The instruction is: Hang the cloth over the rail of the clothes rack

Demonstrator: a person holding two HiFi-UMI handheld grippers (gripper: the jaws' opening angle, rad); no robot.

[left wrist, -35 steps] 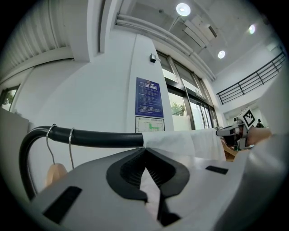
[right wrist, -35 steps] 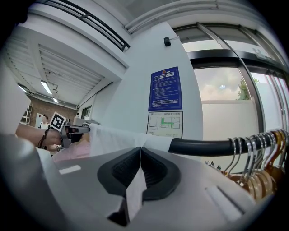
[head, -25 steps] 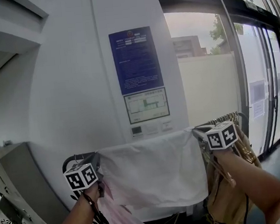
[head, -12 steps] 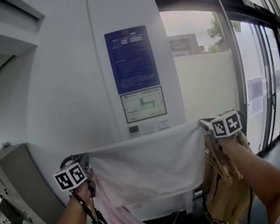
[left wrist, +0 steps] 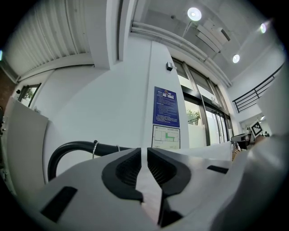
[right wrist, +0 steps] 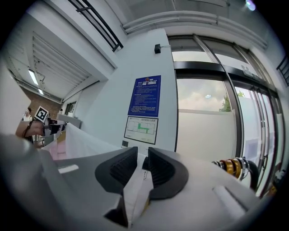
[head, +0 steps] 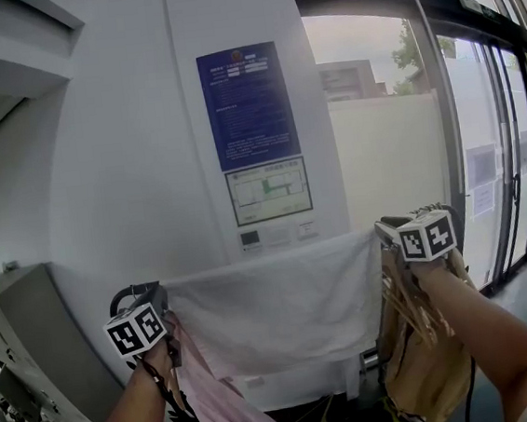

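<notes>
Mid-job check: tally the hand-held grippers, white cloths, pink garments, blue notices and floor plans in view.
Hand-held grippers: 2 (left hand-held gripper, jaws opening with the white cloth between them; right hand-held gripper)
White cloths: 1
Pink garment: 1
Blue notice: 1
Floor plan: 1
Total: 6

There is one white cloth [head: 273,303], one black rail [left wrist: 72,148], one pink garment [head: 218,402] and one tan garment [head: 430,366]. One blue notice [head: 248,104], one framed floor plan [head: 268,191]. The gold hanger hooks [right wrist: 235,166] are bunched too tightly to count.
</notes>
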